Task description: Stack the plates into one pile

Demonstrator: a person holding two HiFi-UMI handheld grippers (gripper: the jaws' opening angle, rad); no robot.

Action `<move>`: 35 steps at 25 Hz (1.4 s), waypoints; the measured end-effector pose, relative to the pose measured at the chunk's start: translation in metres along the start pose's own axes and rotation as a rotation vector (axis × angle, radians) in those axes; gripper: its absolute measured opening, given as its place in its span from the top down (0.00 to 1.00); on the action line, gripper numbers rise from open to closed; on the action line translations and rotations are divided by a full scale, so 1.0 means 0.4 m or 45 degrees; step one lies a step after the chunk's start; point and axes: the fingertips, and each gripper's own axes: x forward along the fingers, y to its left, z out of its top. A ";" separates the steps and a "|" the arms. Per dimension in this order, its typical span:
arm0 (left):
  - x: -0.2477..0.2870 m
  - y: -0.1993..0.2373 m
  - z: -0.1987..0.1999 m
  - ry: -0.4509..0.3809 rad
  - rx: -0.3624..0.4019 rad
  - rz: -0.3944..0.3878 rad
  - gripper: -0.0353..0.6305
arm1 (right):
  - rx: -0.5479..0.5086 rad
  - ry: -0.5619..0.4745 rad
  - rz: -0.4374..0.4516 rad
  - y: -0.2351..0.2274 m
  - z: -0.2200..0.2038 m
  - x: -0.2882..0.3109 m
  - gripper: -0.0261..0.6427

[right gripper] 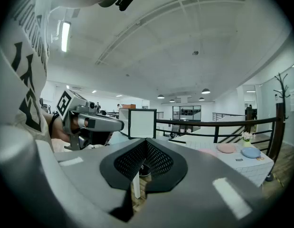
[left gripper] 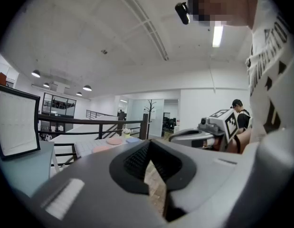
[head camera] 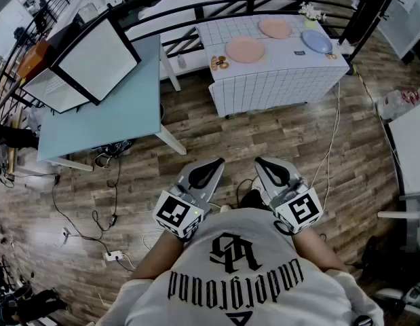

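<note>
Left gripper (head camera: 212, 164) and right gripper (head camera: 262, 162) are held at the chest, jaws closed on nothing. Near pink plate (head camera: 245, 49), far pink plate (head camera: 275, 28) and blue plate (head camera: 317, 41) lie unstacked on the grid-cloth table (head camera: 264, 87), well apart at 12 to 1 o'clock. The right gripper is judged slightly nearer.
</note>
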 end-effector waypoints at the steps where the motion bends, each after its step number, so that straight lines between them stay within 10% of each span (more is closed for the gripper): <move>1: 0.003 0.006 -0.006 0.005 -0.008 0.000 0.87 | 0.000 -0.002 -0.001 -0.003 0.000 0.005 0.96; 15: 0.154 0.048 -0.042 0.062 -0.049 -0.011 0.87 | 0.060 0.060 -0.031 -0.161 -0.057 0.039 0.96; 35: 0.697 0.133 0.035 0.030 -0.044 -0.012 0.87 | 0.025 0.009 -0.014 -0.725 -0.004 0.032 0.96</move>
